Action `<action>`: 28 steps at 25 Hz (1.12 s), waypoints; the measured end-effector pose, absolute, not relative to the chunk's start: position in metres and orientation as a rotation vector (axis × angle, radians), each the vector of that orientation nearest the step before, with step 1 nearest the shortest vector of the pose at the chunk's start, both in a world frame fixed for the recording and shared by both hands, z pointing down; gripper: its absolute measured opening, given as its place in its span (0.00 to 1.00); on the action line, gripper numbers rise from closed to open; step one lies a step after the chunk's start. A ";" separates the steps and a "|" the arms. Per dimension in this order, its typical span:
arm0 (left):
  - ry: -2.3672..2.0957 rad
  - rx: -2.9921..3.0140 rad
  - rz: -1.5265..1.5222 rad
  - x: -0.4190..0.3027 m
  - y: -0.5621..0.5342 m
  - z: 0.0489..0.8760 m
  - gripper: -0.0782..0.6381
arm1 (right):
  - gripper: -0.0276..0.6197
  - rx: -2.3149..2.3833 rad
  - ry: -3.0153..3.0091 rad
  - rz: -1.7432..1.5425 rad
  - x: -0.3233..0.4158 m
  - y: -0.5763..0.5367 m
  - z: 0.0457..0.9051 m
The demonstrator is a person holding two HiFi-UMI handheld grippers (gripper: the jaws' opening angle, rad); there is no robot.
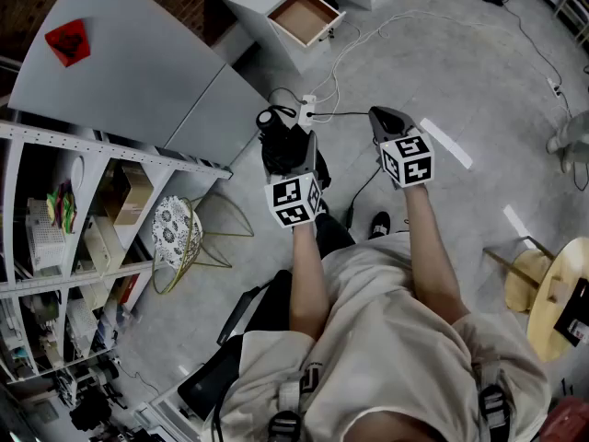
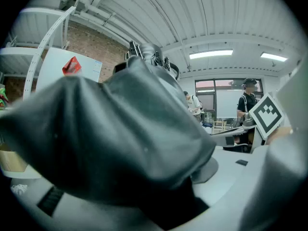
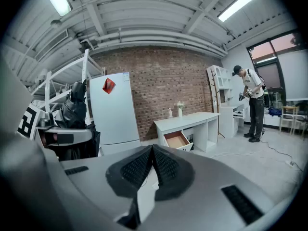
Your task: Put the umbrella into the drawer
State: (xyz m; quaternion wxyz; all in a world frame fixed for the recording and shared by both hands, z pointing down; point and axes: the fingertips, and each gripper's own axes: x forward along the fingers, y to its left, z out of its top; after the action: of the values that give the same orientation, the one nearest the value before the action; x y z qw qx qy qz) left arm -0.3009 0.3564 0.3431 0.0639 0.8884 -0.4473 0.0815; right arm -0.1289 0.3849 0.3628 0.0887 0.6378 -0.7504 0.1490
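My left gripper (image 1: 287, 157) is shut on a folded black umbrella (image 1: 277, 133). The umbrella's dark fabric (image 2: 120, 138) fills most of the left gripper view and hides the jaws there. From the right gripper view the umbrella (image 3: 73, 110) stands upright in that gripper. My right gripper (image 1: 387, 120) is beside it, shut with its pads (image 3: 166, 167) pressed together and nothing between them. Ahead, a white desk (image 3: 185, 120) stands against the brick wall, its wooden drawer (image 3: 177, 139) pulled open. The drawer (image 1: 305, 17) shows at the top of the head view.
A grey fridge (image 1: 120, 63) with a red sticker stands left of the desk. A metal shelf rack (image 1: 74, 210) and a wire stool (image 1: 189, 233) are at the left. Cables (image 1: 368, 35) trail over the floor. A round wooden table (image 1: 563, 293) is at the right. A person (image 3: 252, 105) stands far right.
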 end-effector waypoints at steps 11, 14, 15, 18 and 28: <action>-1.362 2.660 0.215 -0.312 0.371 0.339 0.47 | 0.15 1.908 -2.257 0.450 -0.120 0.401 0.357; -1.367 2.638 0.182 -0.316 0.364 0.335 0.47 | 0.15 1.989 -2.268 0.487 -0.106 0.402 0.352; -1.367 2.637 0.170 -0.315 0.361 0.333 0.47 | 0.15 2.004 -2.279 0.503 -0.101 0.402 0.350; -1.359 2.651 0.156 -0.307 0.354 0.330 0.47 | 0.15 1.997 -2.288 0.520 -0.091 0.398 0.350; -1.294 2.696 0.123 -0.263 0.297 0.322 0.47 | 0.15 1.839 -2.325 0.526 -0.079 0.349 0.354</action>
State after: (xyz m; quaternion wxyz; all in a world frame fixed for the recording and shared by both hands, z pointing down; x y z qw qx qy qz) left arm -0.2626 0.2967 0.3222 0.0744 0.8982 -0.4313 0.0410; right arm -0.0785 0.3492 0.3535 0.0653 0.6095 -0.7706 0.1743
